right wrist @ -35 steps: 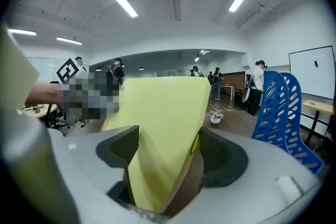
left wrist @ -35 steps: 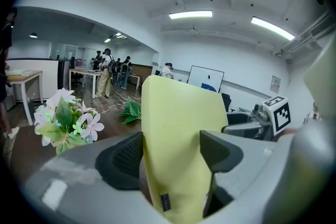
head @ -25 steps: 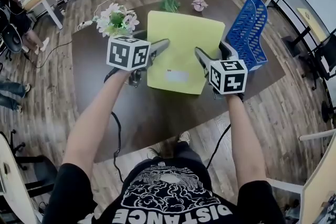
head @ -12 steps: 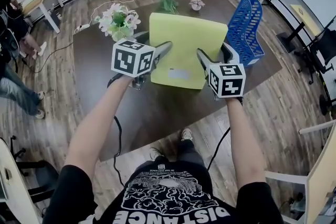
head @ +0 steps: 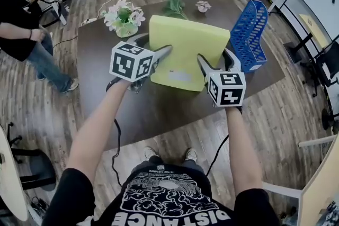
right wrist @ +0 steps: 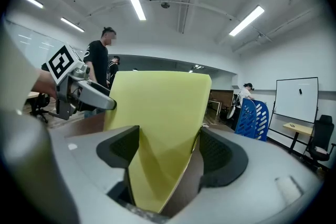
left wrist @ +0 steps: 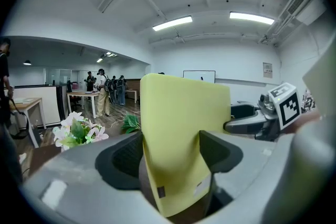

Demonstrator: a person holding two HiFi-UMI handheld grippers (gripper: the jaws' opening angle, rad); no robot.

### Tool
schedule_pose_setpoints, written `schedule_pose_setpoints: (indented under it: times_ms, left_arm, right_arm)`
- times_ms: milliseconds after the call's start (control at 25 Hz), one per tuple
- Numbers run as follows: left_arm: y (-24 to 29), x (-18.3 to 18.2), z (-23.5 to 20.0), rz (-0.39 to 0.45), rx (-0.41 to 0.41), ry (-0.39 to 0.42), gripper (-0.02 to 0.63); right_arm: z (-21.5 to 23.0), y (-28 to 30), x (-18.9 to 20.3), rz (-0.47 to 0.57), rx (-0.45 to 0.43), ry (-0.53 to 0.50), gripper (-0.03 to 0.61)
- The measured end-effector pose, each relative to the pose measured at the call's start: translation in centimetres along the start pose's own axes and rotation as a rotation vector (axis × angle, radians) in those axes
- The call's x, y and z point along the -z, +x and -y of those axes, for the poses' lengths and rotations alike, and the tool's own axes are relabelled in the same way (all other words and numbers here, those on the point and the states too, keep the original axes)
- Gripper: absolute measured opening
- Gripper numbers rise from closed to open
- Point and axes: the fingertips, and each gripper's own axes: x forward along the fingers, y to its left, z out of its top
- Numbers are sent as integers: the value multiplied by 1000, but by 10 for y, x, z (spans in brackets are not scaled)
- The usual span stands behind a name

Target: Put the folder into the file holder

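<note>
Since a second ago you've drawn both claws back toward yourself and tipped the folder's far edge higher. A person has also walked in at the left of the room.

Your left claw [left wrist: 173, 155] is clamped on the folder [head: 185, 42]. The yellow sheet stands up between the two dark pads and fills the gap, with the jaws set wide around its thickness. Your right claw [right wrist: 170, 155] grips it the same way, with a pad against each side and the folder rising straight ahead of it. Each claw takes one near corner, left and right, and the two marker cubes face up toward your head.

Both your forearms are stretched forward and bare. The left one angles inward from the shoulder, and the right one runs almost straight ahead. Your wrists are level with each other, holding the claws side by side.

The folder hangs over the middle of the surface [head: 100, 55], tilted so that its thick far edge shows. I cannot tell whether its near edge is clear of the wood. The flowers [head: 123, 16] stand just left of it, near the left claw. The blue file holder [head: 249, 34] stands upright to the right at the surface's edge, near the right claw but apart from the folder. Beyond the folder sit a small plant [head: 172, 5] and a pot [head: 203, 6]. The person [head: 26, 34] stands on the floor, well apart from the surface.
</note>
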Motion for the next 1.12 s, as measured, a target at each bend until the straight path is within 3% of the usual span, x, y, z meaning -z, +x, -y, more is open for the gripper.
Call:
schedule_pose_setpoints:
  times_ms: [480,1120]
  left_arm:
    - [-25,7,14,3,-167,1,344]
    - [-47,14,22,38,-330,-51,344]
  right_arm:
    - [-10,-22,1,55,-171,-57,348]
    - [-15,-39,7,92,-357,-95,345]
